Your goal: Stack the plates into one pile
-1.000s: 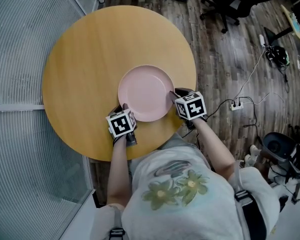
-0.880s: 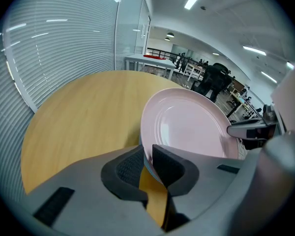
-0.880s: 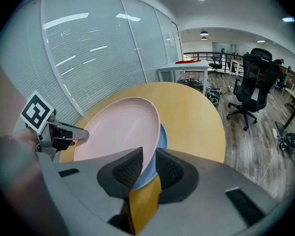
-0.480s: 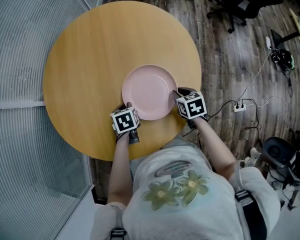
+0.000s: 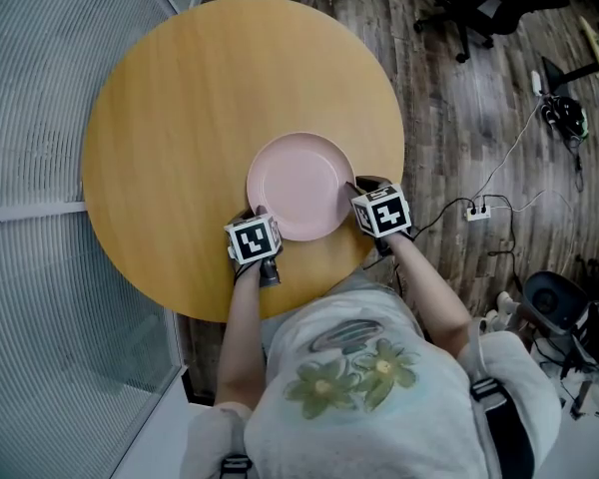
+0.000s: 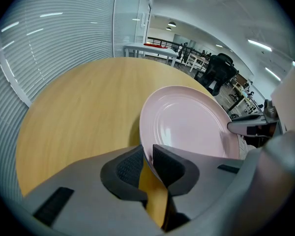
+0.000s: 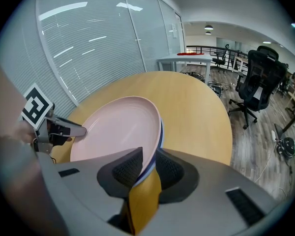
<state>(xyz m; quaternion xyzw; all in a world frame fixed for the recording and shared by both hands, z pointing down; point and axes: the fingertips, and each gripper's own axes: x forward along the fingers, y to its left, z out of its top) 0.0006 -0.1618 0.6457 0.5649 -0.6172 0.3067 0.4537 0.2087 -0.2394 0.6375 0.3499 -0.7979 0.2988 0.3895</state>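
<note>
- Pink plate [image 5: 299, 186]: over the near part of the round wooden table [image 5: 180, 108], between the two grippers.
- Left gripper [image 6: 147, 154]: pads closed on the plate's near rim. Its jaws have just been opening slightly, with the rim between them.
- Right gripper [image 7: 147, 165]: clamped on the opposite rim.
- Right gripper view only: blue-edged plate [image 7: 161, 136] under the pink one, in the same clamp. The head view hides it.
- Against a second ago: same two-sided hold, same part of the table.

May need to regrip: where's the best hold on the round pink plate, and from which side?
Pinch the round pink plate by its thin upturned rim from the side nearest the person, one jaw above, one below. Its wide, shallow face offers nothing else to clamp.
</note>
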